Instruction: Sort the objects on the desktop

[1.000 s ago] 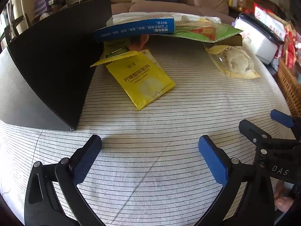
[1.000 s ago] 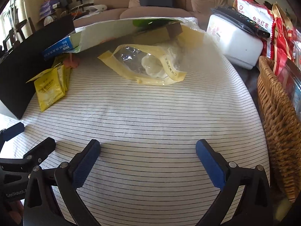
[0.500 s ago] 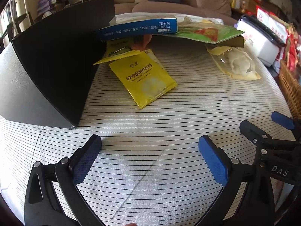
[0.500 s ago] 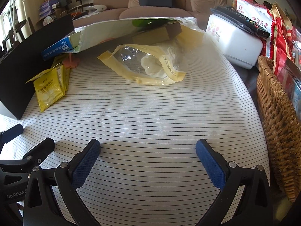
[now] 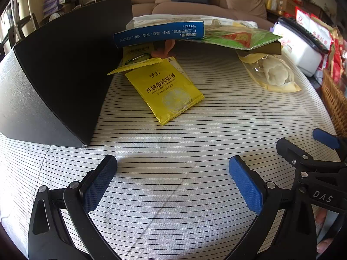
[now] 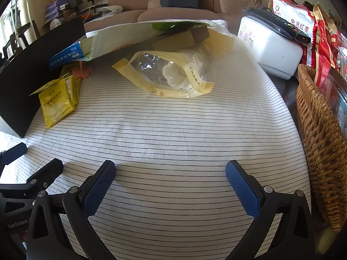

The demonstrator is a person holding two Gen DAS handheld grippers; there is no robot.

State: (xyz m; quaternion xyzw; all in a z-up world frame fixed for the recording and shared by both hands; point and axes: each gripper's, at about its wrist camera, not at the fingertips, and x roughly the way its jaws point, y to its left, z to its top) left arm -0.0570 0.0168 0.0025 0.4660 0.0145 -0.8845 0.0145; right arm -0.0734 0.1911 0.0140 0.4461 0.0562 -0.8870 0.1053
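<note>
A yellow sachet (image 5: 167, 91) lies flat on the striped cloth, ahead of my open, empty left gripper (image 5: 172, 173); it also shows in the right wrist view (image 6: 56, 104). A second yellow sachet (image 5: 135, 65) lies behind it, partly under a blue box (image 5: 160, 33). A clear yellow-edged bag (image 6: 171, 75) with white pieces lies ahead of my open, empty right gripper (image 6: 170, 177); it also shows in the left wrist view (image 5: 271, 75). A green packet (image 5: 240, 38) rests on a brown box (image 6: 182, 39). The right gripper also shows at the right of the left wrist view (image 5: 303, 143).
A black box (image 5: 54, 82) stands at the left. A wicker basket (image 6: 321, 140) stands at the right edge. A white appliance (image 6: 269, 47) sits at the back right with red packets (image 6: 303, 26) behind it. A sofa (image 6: 173, 6) is beyond the table.
The left wrist view has drifted slightly, so the sachet and black box sit a little further right and lower. The right gripper has barely moved. Both grippers stay open.
</note>
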